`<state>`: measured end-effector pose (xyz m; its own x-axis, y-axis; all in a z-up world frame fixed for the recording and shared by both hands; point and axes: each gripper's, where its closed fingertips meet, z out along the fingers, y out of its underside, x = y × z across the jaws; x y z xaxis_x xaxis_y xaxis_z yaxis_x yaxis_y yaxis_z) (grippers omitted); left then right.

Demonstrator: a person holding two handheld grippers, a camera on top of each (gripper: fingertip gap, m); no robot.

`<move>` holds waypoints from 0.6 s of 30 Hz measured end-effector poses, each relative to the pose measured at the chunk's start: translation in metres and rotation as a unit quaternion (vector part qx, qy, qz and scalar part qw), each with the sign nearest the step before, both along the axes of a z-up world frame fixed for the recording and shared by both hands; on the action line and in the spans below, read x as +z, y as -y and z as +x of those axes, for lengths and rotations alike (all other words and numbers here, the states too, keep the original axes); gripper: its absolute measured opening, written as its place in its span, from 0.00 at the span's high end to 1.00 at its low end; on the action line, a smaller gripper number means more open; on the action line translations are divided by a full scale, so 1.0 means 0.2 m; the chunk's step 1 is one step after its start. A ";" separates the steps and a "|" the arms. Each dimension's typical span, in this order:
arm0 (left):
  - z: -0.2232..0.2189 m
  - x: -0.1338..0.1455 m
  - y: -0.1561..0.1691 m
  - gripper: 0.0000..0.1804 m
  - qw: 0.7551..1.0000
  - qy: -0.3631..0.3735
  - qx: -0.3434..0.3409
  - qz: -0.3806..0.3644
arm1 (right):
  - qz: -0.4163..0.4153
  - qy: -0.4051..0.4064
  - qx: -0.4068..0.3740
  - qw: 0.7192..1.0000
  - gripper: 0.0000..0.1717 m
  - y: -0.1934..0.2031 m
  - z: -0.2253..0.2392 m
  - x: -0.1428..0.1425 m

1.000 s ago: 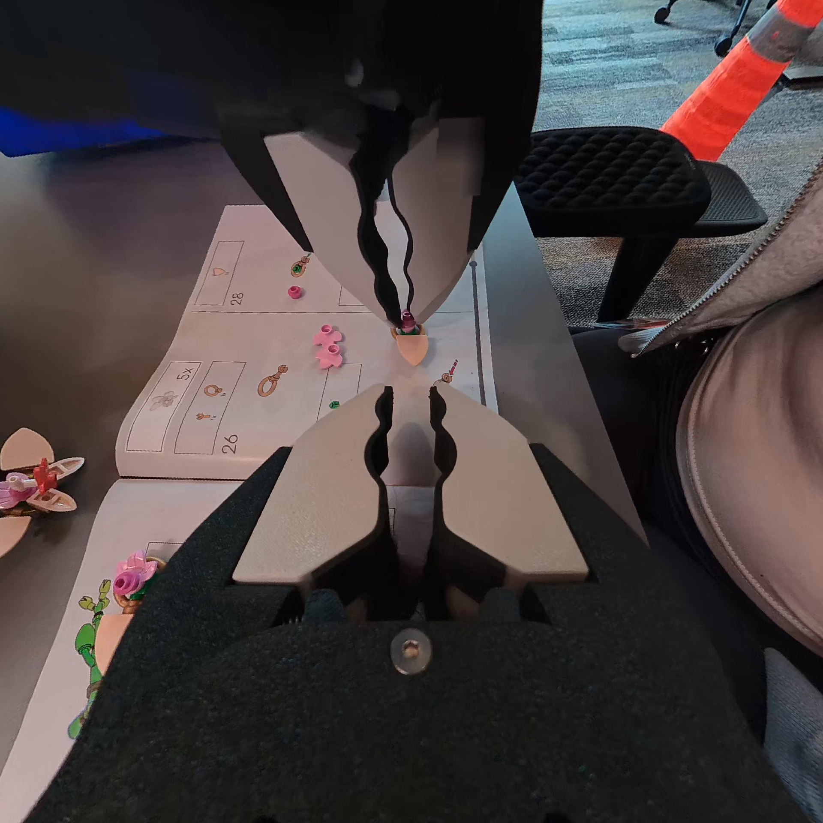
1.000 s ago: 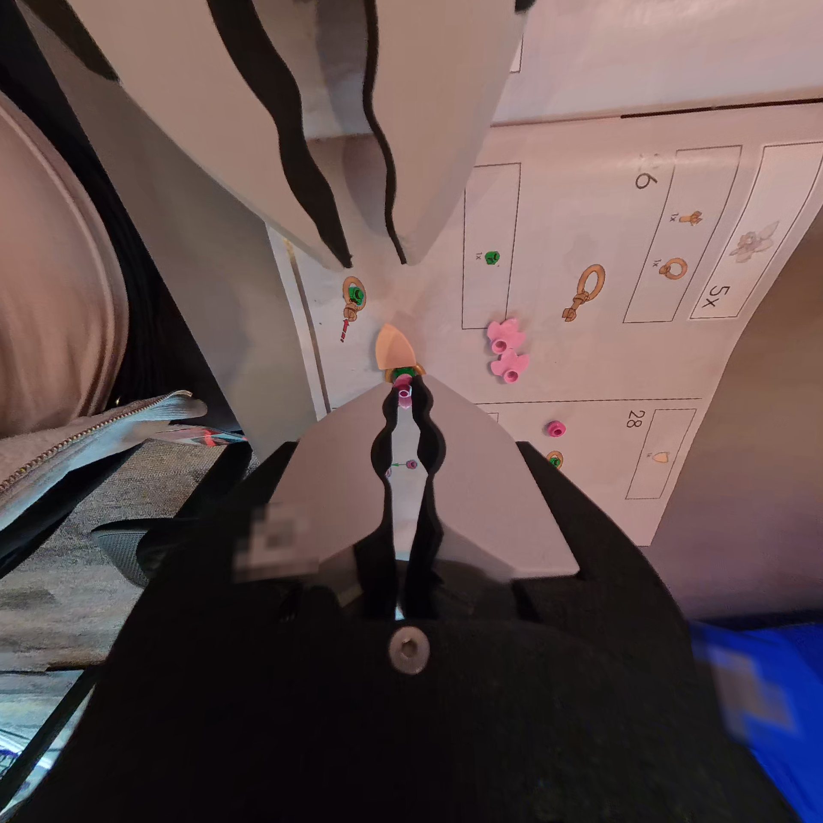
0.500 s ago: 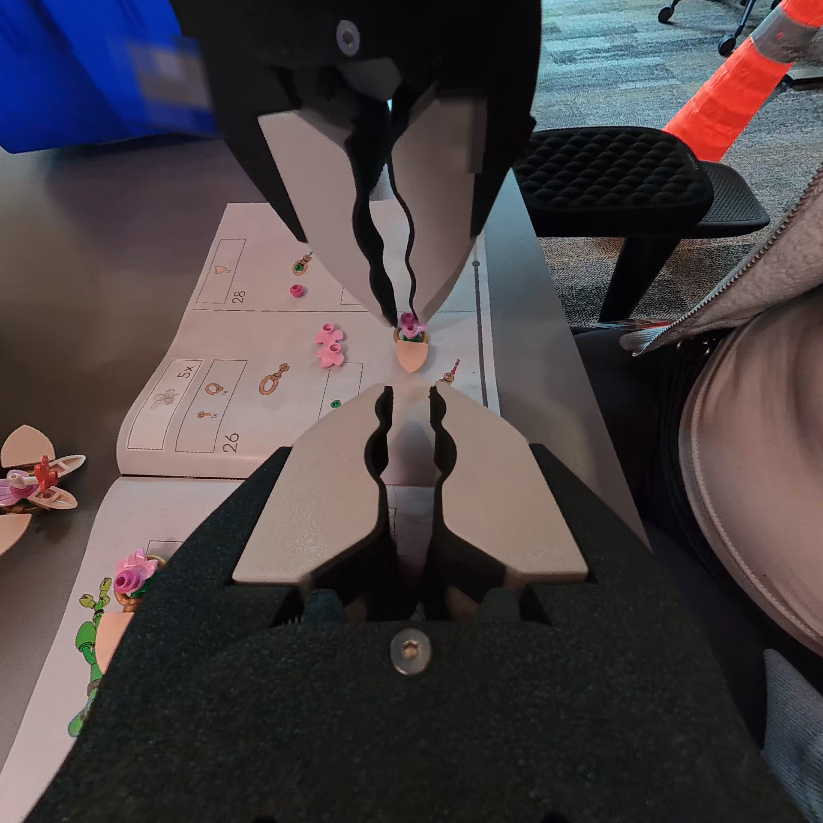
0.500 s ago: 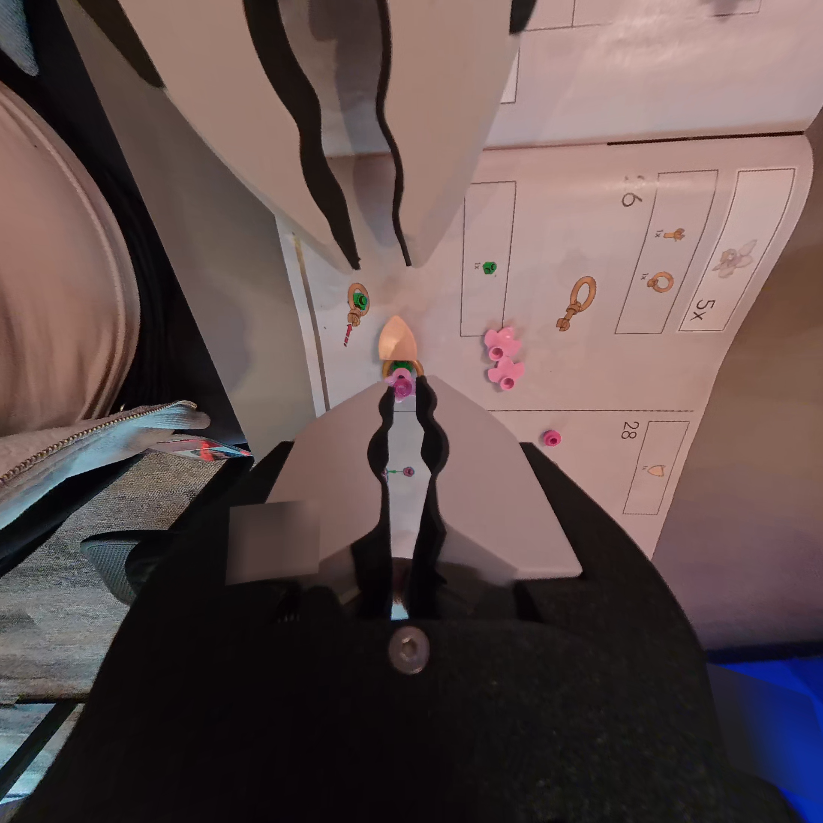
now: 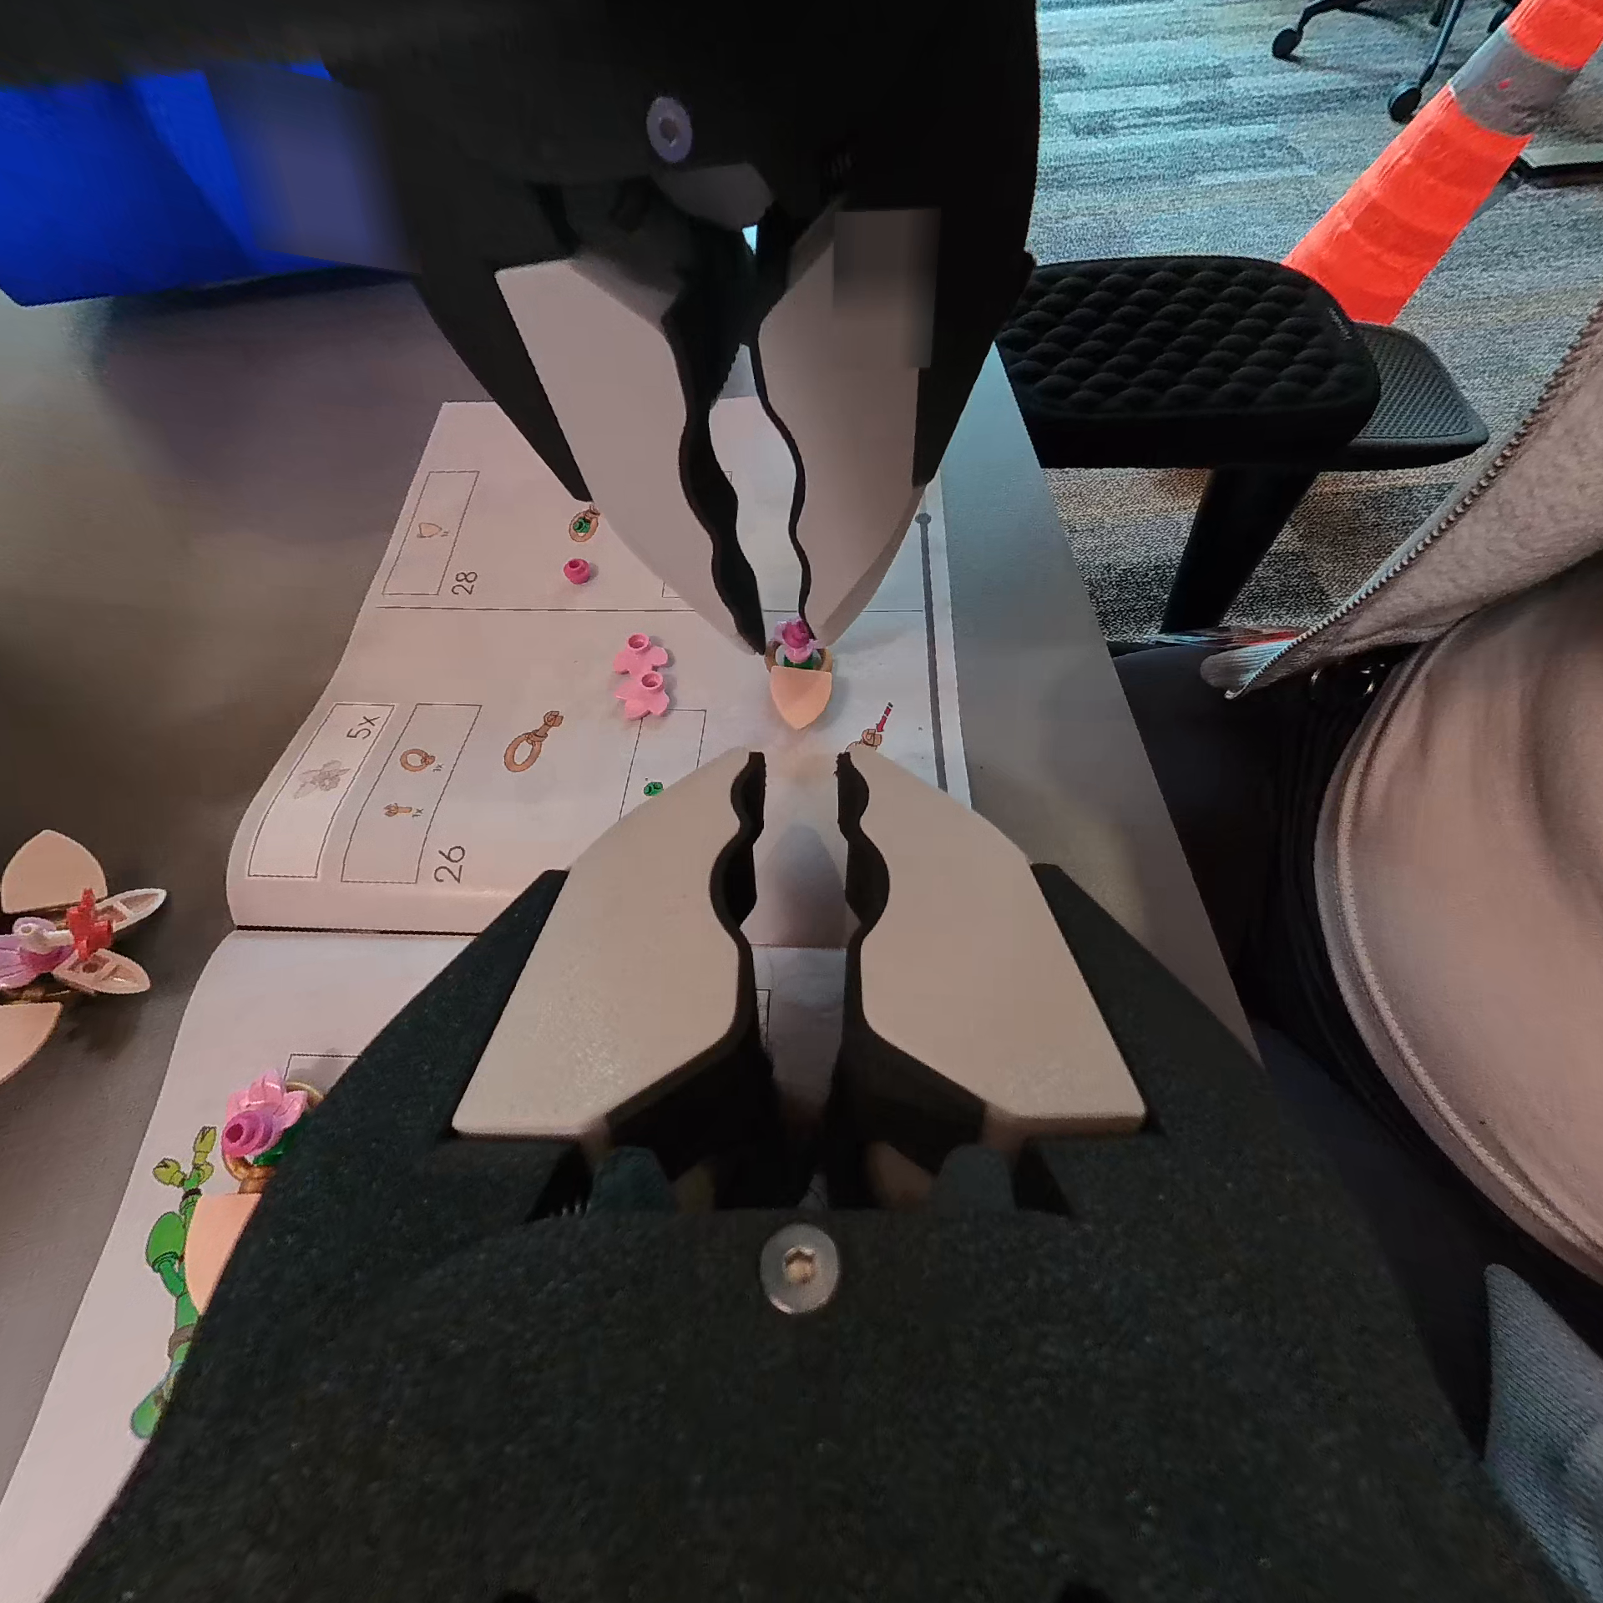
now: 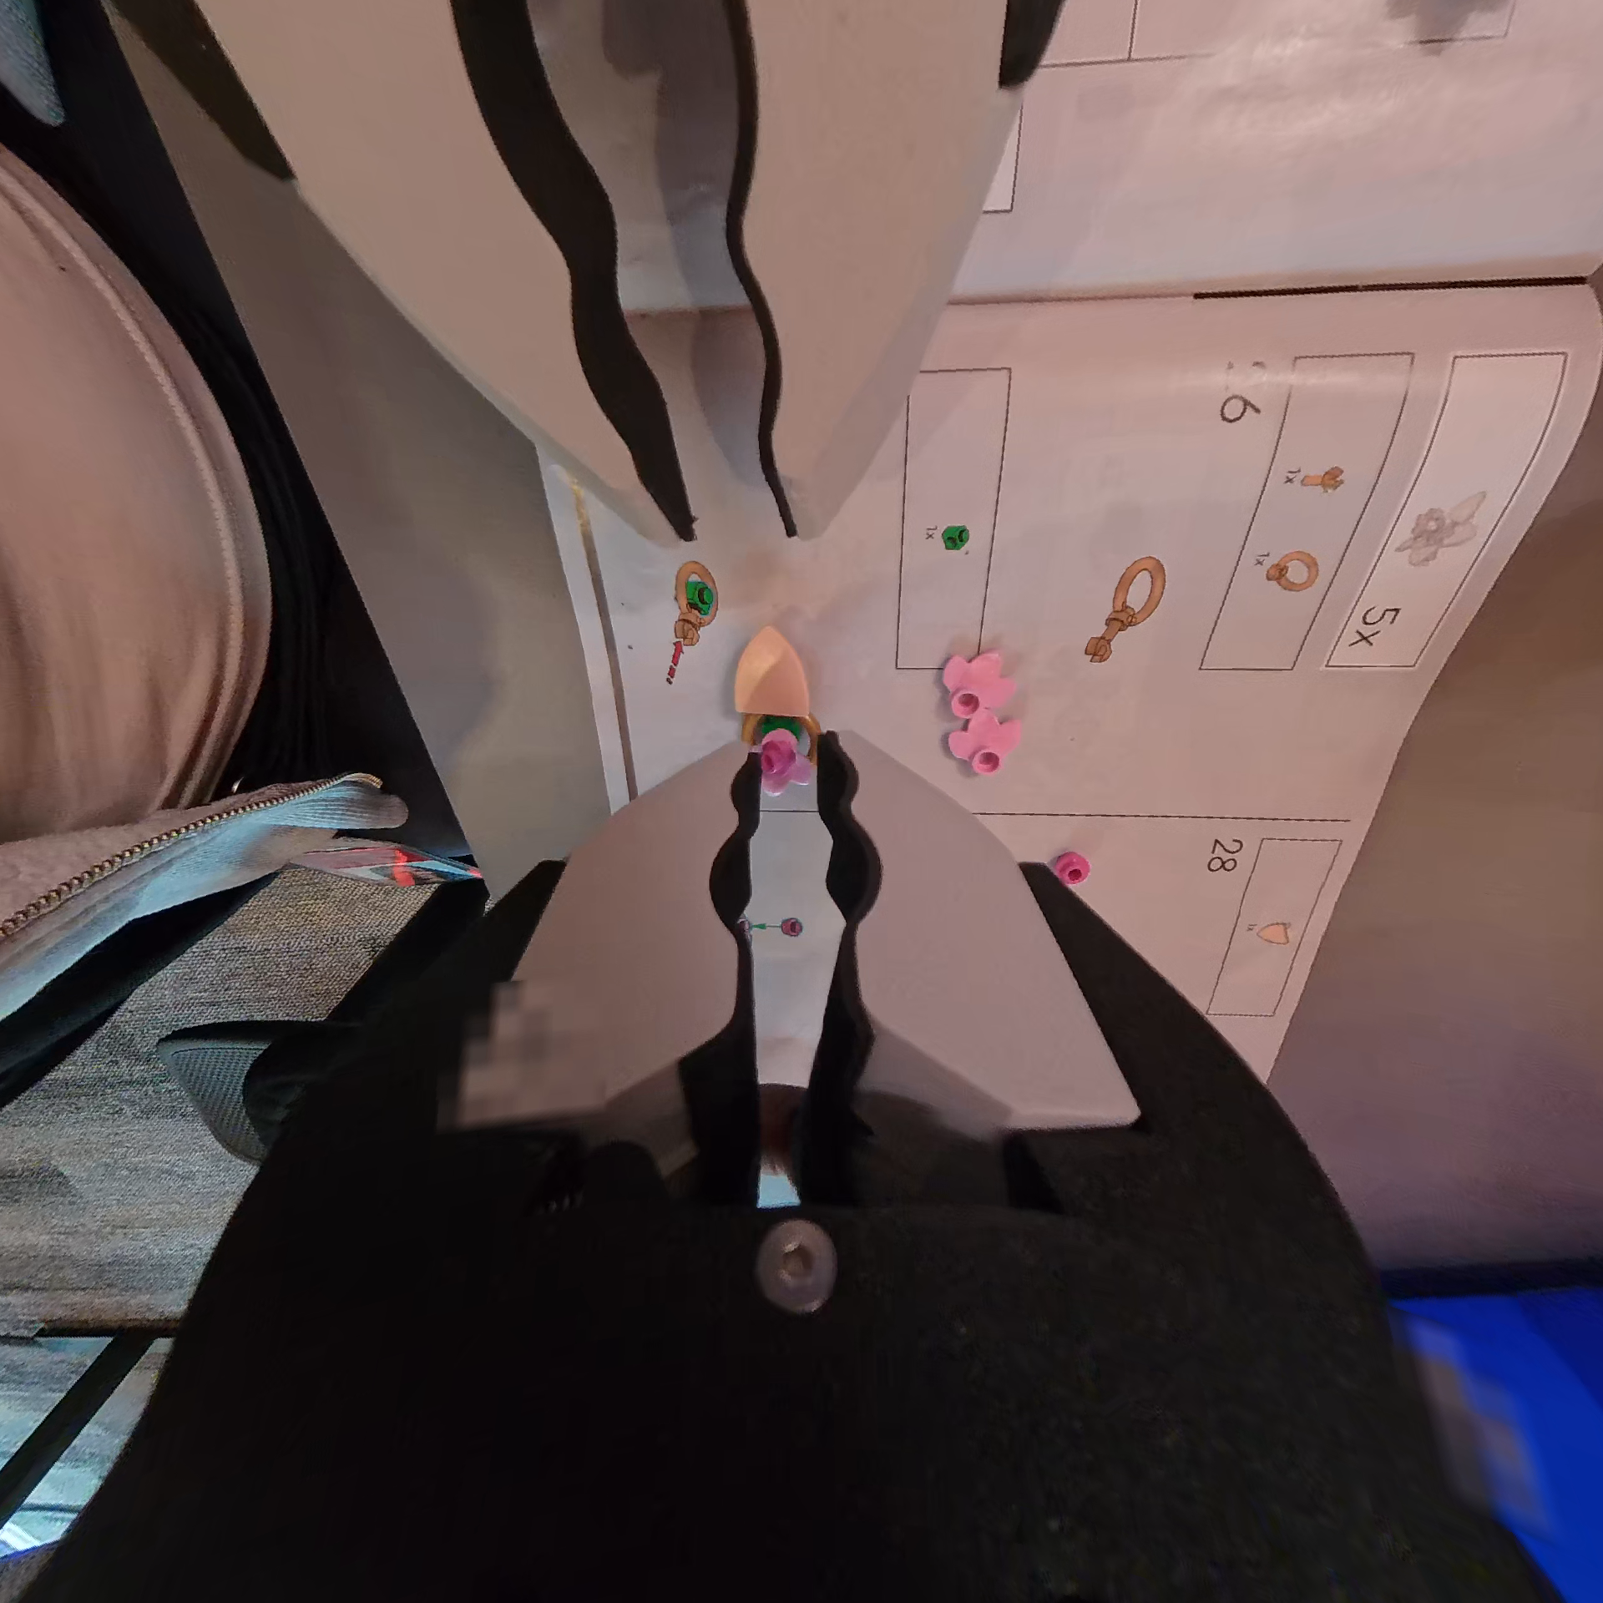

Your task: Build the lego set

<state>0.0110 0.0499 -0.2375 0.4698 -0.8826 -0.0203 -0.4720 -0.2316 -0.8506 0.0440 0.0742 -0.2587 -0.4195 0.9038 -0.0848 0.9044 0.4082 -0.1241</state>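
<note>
A small assembly lies on an open instruction booklet (image 5: 486,659): a peach petal (image 5: 800,694), a gold ring with a green stud, and a pink flower piece (image 5: 794,637) on top. My right gripper (image 5: 783,642) comes from the far side. Its tips straddle the pink flower (image 6: 783,763) with a gap on at least one side, so it is open and holds nothing. My left gripper (image 5: 798,759) is open and empty, its tips just short of the petal (image 6: 770,681). It also shows at the top of the right wrist view (image 6: 737,531).
Two loose pink flower pieces (image 5: 642,677) and a dark pink stud (image 5: 576,570) lie on the booklet. Built flowers sit at the left (image 5: 61,945) and lower left (image 5: 260,1119). The table edge, a person's body (image 5: 1475,867), a chair (image 5: 1188,347) and an orange cone (image 5: 1431,173) are on the right. My hands' fingertips stand some 5 cm from each other.
My right gripper's jaws have widened off the pink flower piece, which stays seated on the assembly, and the gripper has drawn back a little. My left gripper has not moved.
</note>
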 end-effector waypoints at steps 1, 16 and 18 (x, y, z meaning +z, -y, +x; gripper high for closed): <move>0.00 0.00 0.00 0.91 1.000 0.000 0.000 0.000 | 0.001 -0.001 0.000 1.000 0.93 0.00 0.00 0.00; 0.00 0.00 0.00 0.91 1.000 0.000 -0.001 -0.001 | 0.010 -0.022 0.004 1.000 0.93 -0.02 0.00 0.05; 0.00 0.00 0.00 0.91 1.000 0.001 -0.001 -0.002 | 0.017 -0.046 0.009 0.999 0.96 0.00 -0.01 0.08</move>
